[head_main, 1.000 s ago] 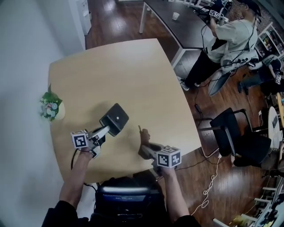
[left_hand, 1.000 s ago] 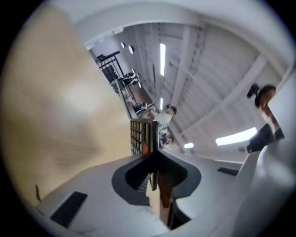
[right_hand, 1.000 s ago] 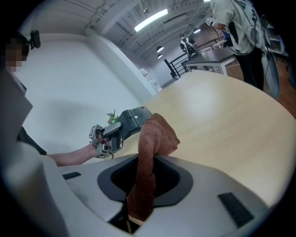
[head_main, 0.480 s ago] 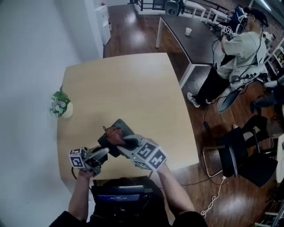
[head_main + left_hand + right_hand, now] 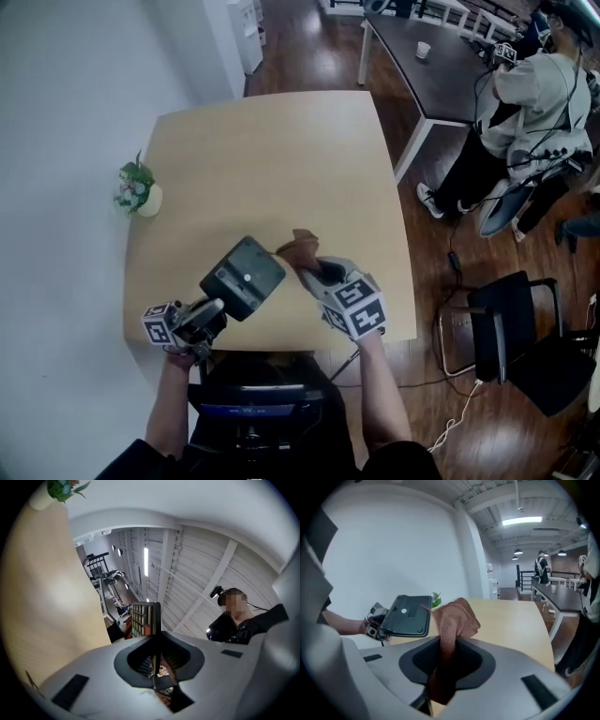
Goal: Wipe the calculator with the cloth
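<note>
The left gripper (image 5: pixel 153 641) has its jaws clenched on the thin edge of a dark grey, flat plastic calculator (image 5: pixel 145 617). In that gripper's view the calculator stands edge-on, its rows of keys turned to the left. From the head view, the left gripper (image 5: pixel 212 300) holds the calculator (image 5: pixel 244 277) by one corner. It is lifted clear of the tabletop and tilted, so its smooth back with a small round white mark faces upward.

The right gripper (image 5: pixel 443 660) grips a rust-brown fabric cloth (image 5: pixel 457 616), with a bunched fold rising out between the jaws. The cloth (image 5: pixel 298 248) sits just beside the calculator's right-hand corner; whether the two touch cannot be told.

Below both lies a pale wooden square table (image 5: pixel 272 159), with a small green plant in a light pot (image 5: pixel 139 189) at its left edge. Well apart, to the right, a person in a light top (image 5: pixel 534 94) stands by a dark desk (image 5: pixel 441 80), and a black chair (image 5: pixel 516 323) stands on the wooden floor.
</note>
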A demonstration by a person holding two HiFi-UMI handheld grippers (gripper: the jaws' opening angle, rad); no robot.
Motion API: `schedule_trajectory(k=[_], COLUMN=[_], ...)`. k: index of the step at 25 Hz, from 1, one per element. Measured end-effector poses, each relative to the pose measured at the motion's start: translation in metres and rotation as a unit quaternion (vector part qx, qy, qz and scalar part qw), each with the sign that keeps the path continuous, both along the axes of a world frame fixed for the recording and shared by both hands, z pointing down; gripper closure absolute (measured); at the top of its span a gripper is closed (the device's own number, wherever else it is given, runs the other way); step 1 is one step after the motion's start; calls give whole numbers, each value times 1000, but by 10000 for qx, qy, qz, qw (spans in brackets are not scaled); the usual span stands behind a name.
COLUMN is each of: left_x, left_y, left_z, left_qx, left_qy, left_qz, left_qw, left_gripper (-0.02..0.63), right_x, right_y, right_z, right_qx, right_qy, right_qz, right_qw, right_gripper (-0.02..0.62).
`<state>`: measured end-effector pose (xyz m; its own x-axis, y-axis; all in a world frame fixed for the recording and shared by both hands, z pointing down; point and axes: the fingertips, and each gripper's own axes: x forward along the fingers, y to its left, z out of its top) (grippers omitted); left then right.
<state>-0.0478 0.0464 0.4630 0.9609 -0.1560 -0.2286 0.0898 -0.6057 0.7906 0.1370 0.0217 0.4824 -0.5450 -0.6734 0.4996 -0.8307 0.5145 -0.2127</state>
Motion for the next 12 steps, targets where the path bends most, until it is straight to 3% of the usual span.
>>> schedule_trajectory(k=[2,4,8,12], left_x=[2,6,15,16], left_y=[-5,-9,-8,1], left_z=[-1,-2,-10,-17], left_qx=[-54,-43,37,99], left_qy=[40,-8,88,242], left_qz=[-103,-97,19,156], left_qw=[9999,9999,10000,9995], left_gripper=[552,552,552,546], right_x=[-9,-38,-97,-74], right_y=[9,22,44,32], right_z=[-31,-62,-71,-51], right_qx=[278,556,677,547], right_qy=[-470,-869,-679,-610], right_qz=[-129,-545,-1433,-1145], right_qw=[9984,9932,9850,9900], right_gripper=[512,512,511,508])
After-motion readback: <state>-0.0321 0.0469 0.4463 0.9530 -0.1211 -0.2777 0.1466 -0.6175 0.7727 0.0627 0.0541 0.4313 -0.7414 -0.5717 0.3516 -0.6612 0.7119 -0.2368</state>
